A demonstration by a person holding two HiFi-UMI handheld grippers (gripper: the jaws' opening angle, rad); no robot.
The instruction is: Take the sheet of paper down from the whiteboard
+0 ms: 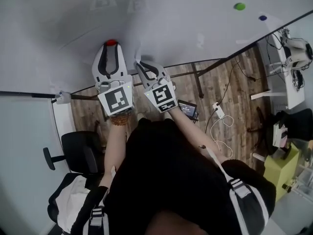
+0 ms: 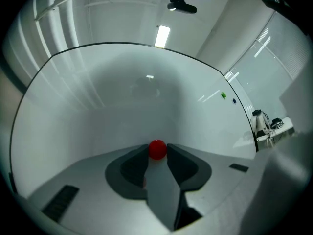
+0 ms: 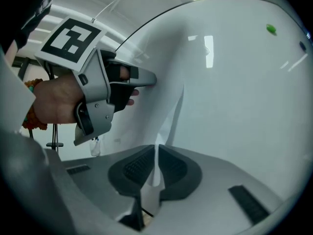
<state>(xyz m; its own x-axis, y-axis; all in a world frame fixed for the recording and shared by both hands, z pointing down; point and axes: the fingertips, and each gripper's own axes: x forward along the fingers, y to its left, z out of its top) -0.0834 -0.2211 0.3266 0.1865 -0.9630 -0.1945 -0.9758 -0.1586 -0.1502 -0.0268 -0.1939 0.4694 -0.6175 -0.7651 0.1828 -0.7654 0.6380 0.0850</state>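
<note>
White sheet of paper point(image 3: 146, 119) lies against the glossy whiteboard point(image 1: 195, 28). One edge is lifted off the surface and runs into my right gripper point(image 3: 155, 151). Its jaws stand almost together and pinch that edge between the pads. Higher up on the sheet, my left gripper point(image 2: 157, 153) has its jaws partly apart, clamped on a small red round magnet point(image 2: 157, 148) at their tips. I can't tell whether the magnet touches the board. In the head view both grippers sit side by side, close up to the board. A green round magnet point(image 1: 239, 6) and a dark blue round magnet point(image 1: 262, 18) sit well off to the right.
</note>
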